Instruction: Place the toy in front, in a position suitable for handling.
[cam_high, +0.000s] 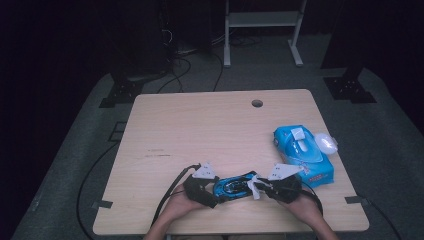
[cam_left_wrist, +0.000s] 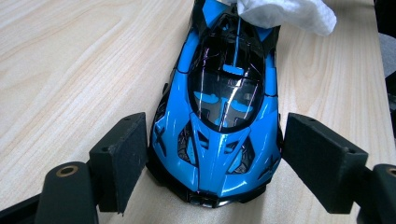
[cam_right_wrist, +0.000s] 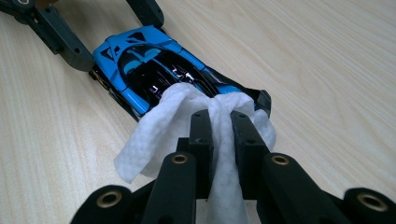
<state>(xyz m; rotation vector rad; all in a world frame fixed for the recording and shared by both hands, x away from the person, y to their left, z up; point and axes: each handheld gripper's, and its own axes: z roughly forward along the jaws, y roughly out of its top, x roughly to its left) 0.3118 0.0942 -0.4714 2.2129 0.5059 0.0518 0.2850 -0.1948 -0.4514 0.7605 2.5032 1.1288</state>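
**Wet wipe on the toy car's tail, nose braced between open jaws**

Nearest the camera, the right gripper (cam_right_wrist: 219, 126) was clamped on a white wipe (cam_right_wrist: 163, 126), pressing it onto the rear of the blue toy car (cam_right_wrist: 154, 74). At the near edge of the table (cam_high: 200, 125), the car's nose sat between the pads of the left gripper (cam_left_wrist: 215, 154); its left pad touched the car, while its right stood just apart. That loose bracing looked like the risk: a firm wiping stroke could push the car sideways or skid it out. A pack of wipes (cam_high: 302, 155) lay far right.
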